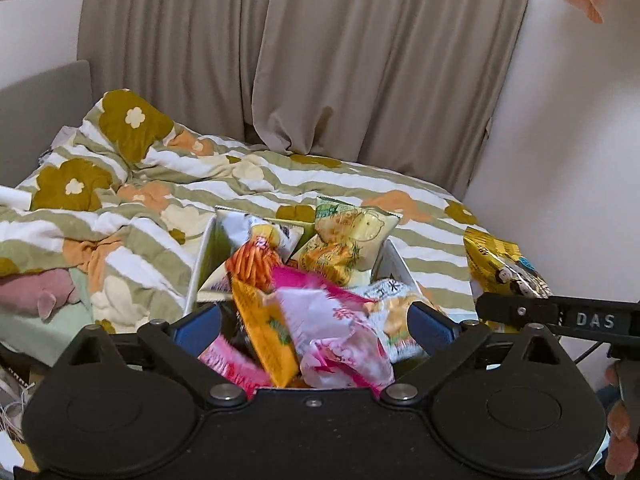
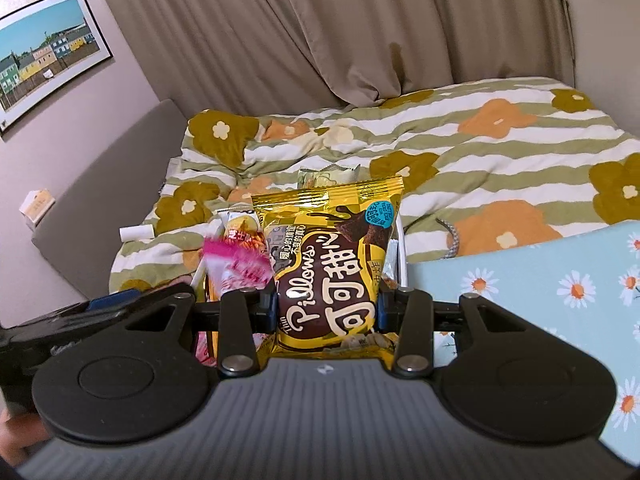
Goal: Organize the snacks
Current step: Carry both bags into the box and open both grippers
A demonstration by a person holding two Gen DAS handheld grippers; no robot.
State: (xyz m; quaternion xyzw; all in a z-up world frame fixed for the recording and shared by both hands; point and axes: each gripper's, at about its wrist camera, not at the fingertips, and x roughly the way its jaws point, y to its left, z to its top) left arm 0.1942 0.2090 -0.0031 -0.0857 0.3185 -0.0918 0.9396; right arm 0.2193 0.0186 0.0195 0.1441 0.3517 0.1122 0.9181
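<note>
The pink packet (image 1: pixel 336 336) is smeared by motion blur, its print unreadable. The white box (image 1: pixel 200 264) is largely hidden under heaped snacks, and the gold Pillows packet (image 2: pixel 332 264) covers most of it in the right wrist view.

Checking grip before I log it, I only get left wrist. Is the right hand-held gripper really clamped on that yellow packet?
Observer: Yes. The right hand-held gripper is shut on the yellow packet, with a pad pressing on each side.
Operator: How is it held?
Observer: Upright, with the printed front facing the camera. The brown panel reads "Pillows".
Operator: Anything on its right?
Observer: A light-blue daisy-print surface lies just right of the packet.
</note>
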